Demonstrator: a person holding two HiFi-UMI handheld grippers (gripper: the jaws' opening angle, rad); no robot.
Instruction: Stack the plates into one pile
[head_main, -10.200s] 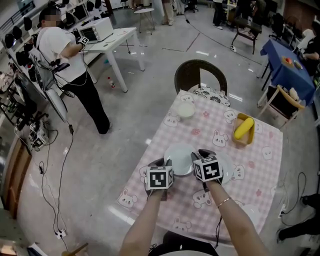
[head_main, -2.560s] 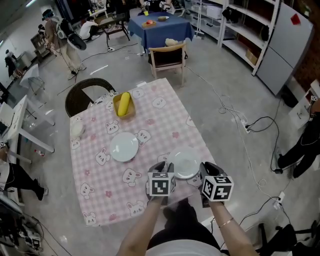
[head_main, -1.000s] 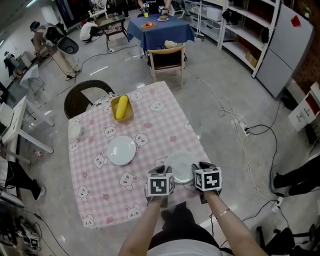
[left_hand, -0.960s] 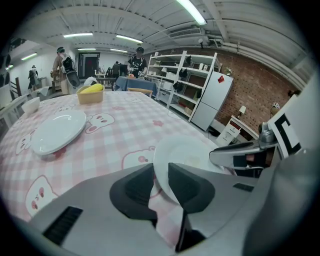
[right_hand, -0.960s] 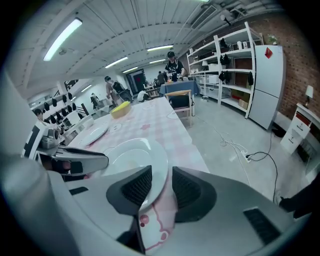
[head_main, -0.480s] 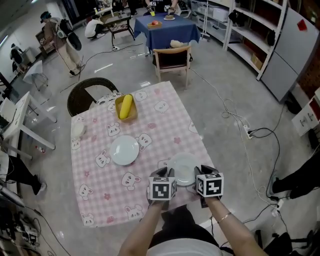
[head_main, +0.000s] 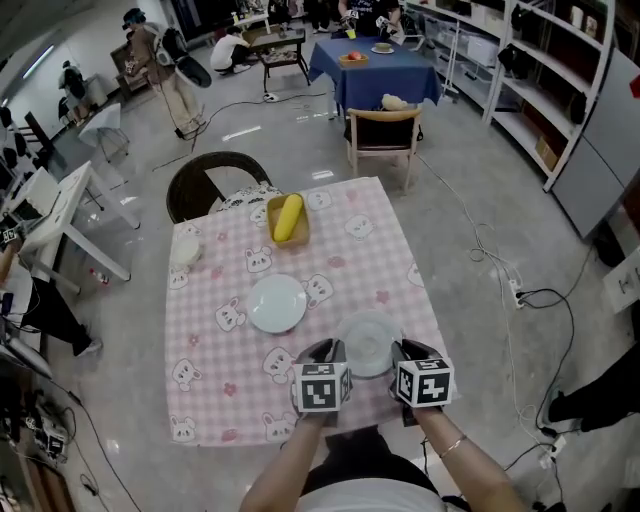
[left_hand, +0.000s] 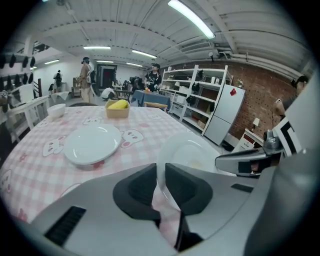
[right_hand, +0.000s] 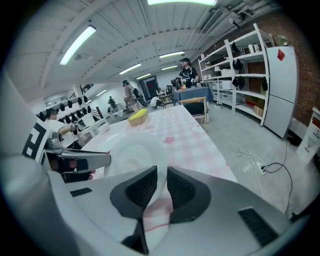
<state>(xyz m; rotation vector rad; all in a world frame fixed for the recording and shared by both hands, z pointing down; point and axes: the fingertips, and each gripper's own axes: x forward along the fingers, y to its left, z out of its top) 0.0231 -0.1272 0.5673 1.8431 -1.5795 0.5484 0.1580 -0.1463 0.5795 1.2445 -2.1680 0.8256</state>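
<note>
On the pink checked tablecloth (head_main: 230, 380) lies a white plate (head_main: 277, 303), seen also in the left gripper view, plate (left_hand: 91, 143). A second white plate (head_main: 369, 343) is held at the table's near right, tilted off the cloth. My left gripper (head_main: 330, 349) pinches its left rim (left_hand: 161, 170), and my right gripper (head_main: 405, 351) pinches its right rim (right_hand: 161, 175). Both pairs of jaws have just been closing and their pads now press on the rim. Each gripper view shows the other gripper across the plate: the right gripper (left_hand: 252, 162) and the left gripper (right_hand: 75, 162).
A yellow object in a small basket (head_main: 287, 217) sits at the table's far side, with a small white bowl (head_main: 185, 250) at the far left. A dark wicker chair (head_main: 215, 180) stands behind the table. Cables cross the floor to the right (head_main: 520, 295). People stand far off.
Both grippers have closed onto the near plate's rim from either side. The plate has come up a little and now tilts. The head view has swung slightly.
</note>
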